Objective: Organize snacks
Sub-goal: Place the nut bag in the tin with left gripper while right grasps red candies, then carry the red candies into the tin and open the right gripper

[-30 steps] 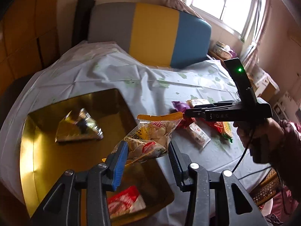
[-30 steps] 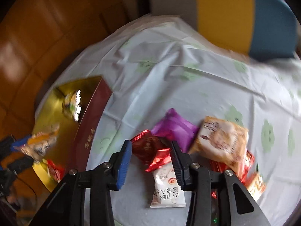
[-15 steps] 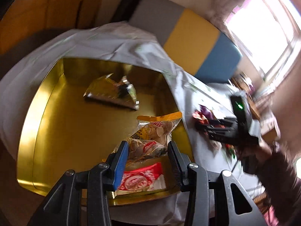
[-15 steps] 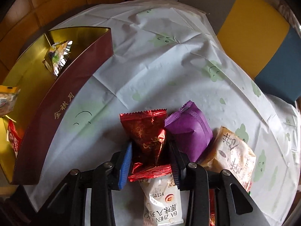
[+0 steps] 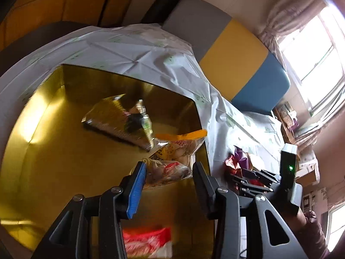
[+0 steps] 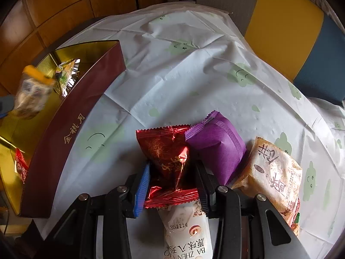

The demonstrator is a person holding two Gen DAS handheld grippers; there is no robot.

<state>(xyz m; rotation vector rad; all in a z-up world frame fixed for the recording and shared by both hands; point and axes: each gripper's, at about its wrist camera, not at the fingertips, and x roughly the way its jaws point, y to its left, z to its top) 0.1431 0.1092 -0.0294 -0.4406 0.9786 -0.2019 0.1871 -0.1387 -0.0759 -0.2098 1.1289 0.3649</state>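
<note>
Right wrist: right tool [image 6: 172, 185] pinches red packet [image 6: 166, 153] — left tool [image 5: 168, 179] loosening.

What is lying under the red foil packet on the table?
Under the red foil packet lies a white packet; its printed lower part shows, its top end is covered. The purple packet sits beside the red one.

Gold box, bright wrappers, pale cloth

I see a box [image 6: 71, 133] with dark red walls, gilt script and a shiny gold inside; a clear bag [image 5: 170, 161] with an orange top strip; a metallic red packet [image 6: 166, 155]; a plain purple packet [image 6: 217, 146]; a tan packet [image 6: 273, 172] with brown script; a white cloth [image 6: 172, 82] dotted with pale green smiling blobs; black claws with one blue pad [image 6: 142, 190] each.
</note>
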